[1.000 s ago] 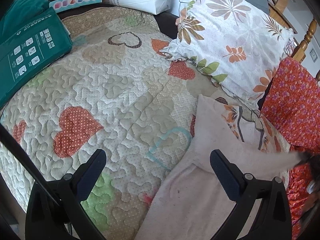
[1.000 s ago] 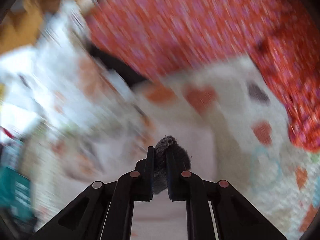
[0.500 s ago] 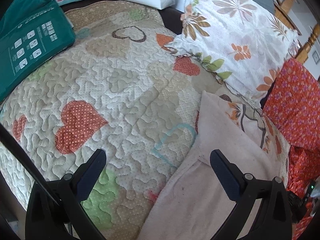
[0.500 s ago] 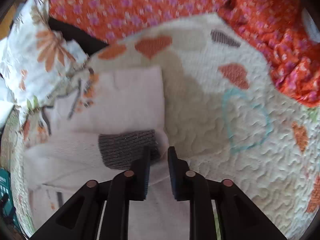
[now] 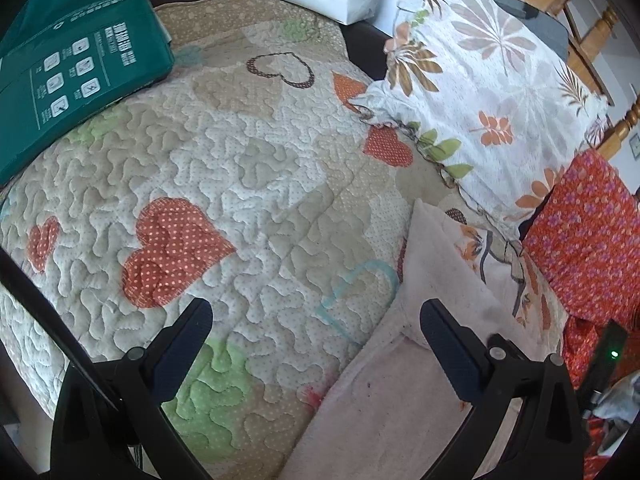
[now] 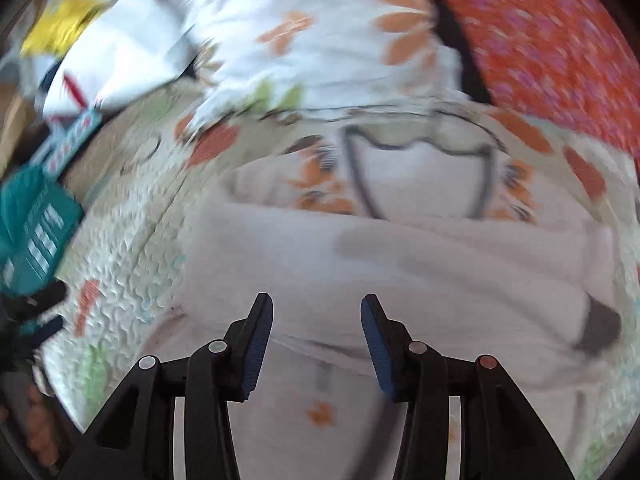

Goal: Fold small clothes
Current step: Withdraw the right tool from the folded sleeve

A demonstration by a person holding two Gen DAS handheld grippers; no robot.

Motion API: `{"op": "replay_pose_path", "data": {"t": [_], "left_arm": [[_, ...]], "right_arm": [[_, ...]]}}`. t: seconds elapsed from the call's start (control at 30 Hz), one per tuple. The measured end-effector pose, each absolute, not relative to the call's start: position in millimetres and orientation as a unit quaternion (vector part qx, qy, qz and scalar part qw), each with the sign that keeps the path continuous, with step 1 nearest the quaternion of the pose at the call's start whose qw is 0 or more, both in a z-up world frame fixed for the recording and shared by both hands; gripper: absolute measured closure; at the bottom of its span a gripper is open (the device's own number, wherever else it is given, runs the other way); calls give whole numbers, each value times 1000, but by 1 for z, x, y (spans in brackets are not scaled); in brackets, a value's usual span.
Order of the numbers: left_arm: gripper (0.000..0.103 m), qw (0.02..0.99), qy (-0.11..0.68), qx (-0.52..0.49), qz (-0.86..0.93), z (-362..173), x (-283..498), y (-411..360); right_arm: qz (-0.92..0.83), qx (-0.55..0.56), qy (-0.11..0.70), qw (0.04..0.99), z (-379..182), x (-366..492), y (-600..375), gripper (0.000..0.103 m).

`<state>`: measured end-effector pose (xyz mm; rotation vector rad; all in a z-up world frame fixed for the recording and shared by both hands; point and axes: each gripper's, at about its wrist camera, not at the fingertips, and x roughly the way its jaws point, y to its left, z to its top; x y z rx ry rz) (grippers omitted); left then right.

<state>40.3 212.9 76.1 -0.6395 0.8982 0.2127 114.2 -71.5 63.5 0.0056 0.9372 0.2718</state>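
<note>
Your left gripper [image 5: 316, 322] is made of matte black plastic, and its two fingers are long and flat, with dark navy pads [image 5: 448, 350] on the inner faces. Each finger joins an angular black frame, and you can see small round grey screws at the joints of this frame. Your right gripper [image 6: 317, 350] has the same black frame, but its pads [image 6: 378, 354] look brighter blue and have fine ribs across them. Its screws are round too: most are silver, and the outermost one right of the pads is copper-coloured. In the left wrist view, right of the left gripper's frame, a black body carries one small green light [image 5: 614, 355].
</note>
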Motion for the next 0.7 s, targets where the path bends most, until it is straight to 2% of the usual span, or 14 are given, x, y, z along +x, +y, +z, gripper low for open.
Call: {"op": "replay_pose_path", "data": {"t": [0.1,0.2,0.33,0.43,0.5,0.7], "left_arm": [[0,844,427,-307,103,75,39,219],[0,841,428,-314,101,74,36,224],[0,843,423,-316,101,75,33,229],[0,842,424,-316,100,75,33,229],[0,843,427,-311,100,74,34,227],[0,838,442,-303,107,66,37,223]], "right_arm": [[94,-40,434,895,53,136,-46,53],[70,19,492,868,24,157,-56,51],[117,-38,493,861,27,137,-37,51],[146,-17,478,866,44,132,-41,51],[119,6,457,881,54,140,-57,51],[-21,59,477,876,39,155,-149,54]]}}
